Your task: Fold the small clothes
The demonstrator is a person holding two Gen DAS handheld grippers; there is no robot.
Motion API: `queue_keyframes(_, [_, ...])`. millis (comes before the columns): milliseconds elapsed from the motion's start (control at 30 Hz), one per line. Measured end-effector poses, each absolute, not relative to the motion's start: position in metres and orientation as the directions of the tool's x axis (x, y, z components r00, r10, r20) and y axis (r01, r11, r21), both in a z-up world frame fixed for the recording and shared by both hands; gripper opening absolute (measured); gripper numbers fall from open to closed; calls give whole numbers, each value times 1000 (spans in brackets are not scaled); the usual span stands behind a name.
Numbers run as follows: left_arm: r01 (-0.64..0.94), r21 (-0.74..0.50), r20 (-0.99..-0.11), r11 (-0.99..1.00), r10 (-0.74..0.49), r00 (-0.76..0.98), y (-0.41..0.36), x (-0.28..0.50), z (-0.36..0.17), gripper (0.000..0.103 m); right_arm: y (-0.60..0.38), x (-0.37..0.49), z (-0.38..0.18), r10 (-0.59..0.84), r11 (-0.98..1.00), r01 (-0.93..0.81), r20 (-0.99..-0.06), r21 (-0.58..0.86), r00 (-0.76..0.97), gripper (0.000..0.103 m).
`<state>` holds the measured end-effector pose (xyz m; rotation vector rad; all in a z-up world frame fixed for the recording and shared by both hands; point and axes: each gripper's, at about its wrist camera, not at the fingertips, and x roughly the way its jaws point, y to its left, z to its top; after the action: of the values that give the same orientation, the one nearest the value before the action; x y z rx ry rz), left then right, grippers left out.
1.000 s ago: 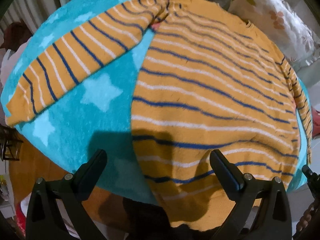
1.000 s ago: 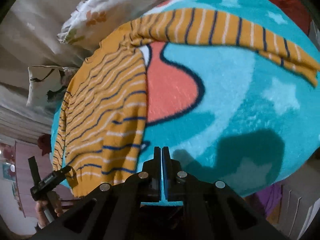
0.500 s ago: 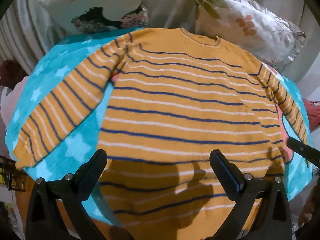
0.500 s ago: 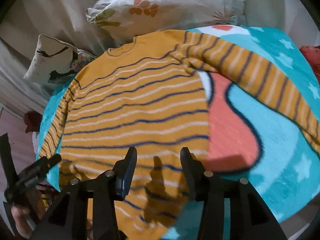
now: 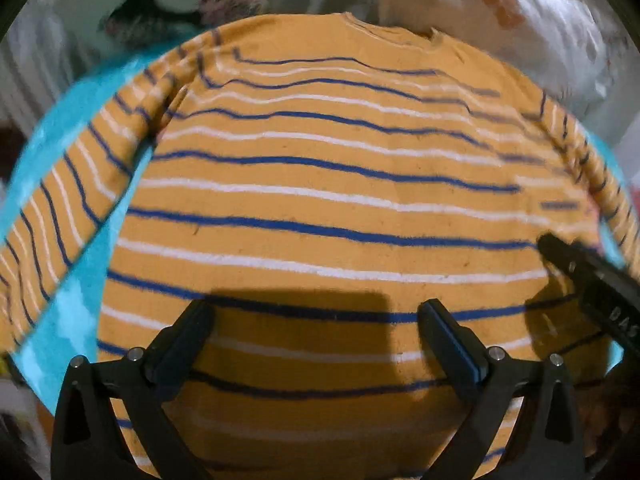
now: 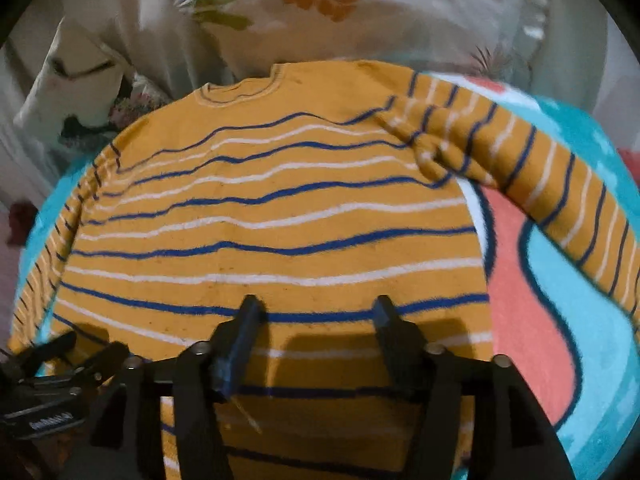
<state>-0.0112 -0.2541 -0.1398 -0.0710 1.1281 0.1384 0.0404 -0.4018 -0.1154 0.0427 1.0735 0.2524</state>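
Observation:
An orange sweater (image 5: 320,184) with blue and white stripes lies flat on a turquoise blanket (image 5: 76,312), collar away from me, sleeves spread to both sides. It also shows in the right wrist view (image 6: 272,216). My left gripper (image 5: 316,312) is open and empty, low over the sweater's bottom part. My right gripper (image 6: 316,308) is open and empty over the same bottom part, further right. The right gripper's tip shows in the left wrist view (image 5: 560,252). The left gripper shows at the lower left of the right wrist view (image 6: 64,356).
Floral pillows (image 6: 360,12) lie beyond the collar. The blanket (image 6: 568,312) has a coral and white pattern to the right of the sweater. The right sleeve (image 6: 520,176) runs out over it.
Both grippers have swung in over the sweater's bottom part and come closer to it. The right gripper went from shut to open. The sweater has not moved.

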Motion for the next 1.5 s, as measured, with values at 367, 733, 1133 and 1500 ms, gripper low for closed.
queue_keyframes(367, [-214,-2,-815,977,122,567,-255,-23,-144,103,-380,38,-127,170,975,-211,-837,67,521,98])
queue_keyframes(733, [-244,-15,-800,970,135,585,-255,-20,-146,103,-390,28,-128,222,973,-176,-811,149,541,100])
queue_keyframes(1133, [-221,41,-859,974,148,490,-259,-14,-137,103,-390,29,-127,209,975,-178,-820,133,533,101])
queue_keyframes(1500, [-200,15,-817,980,128,562,-246,-67,-45,103,-375,33,-129,161,970,-241,-852,42,498,103])
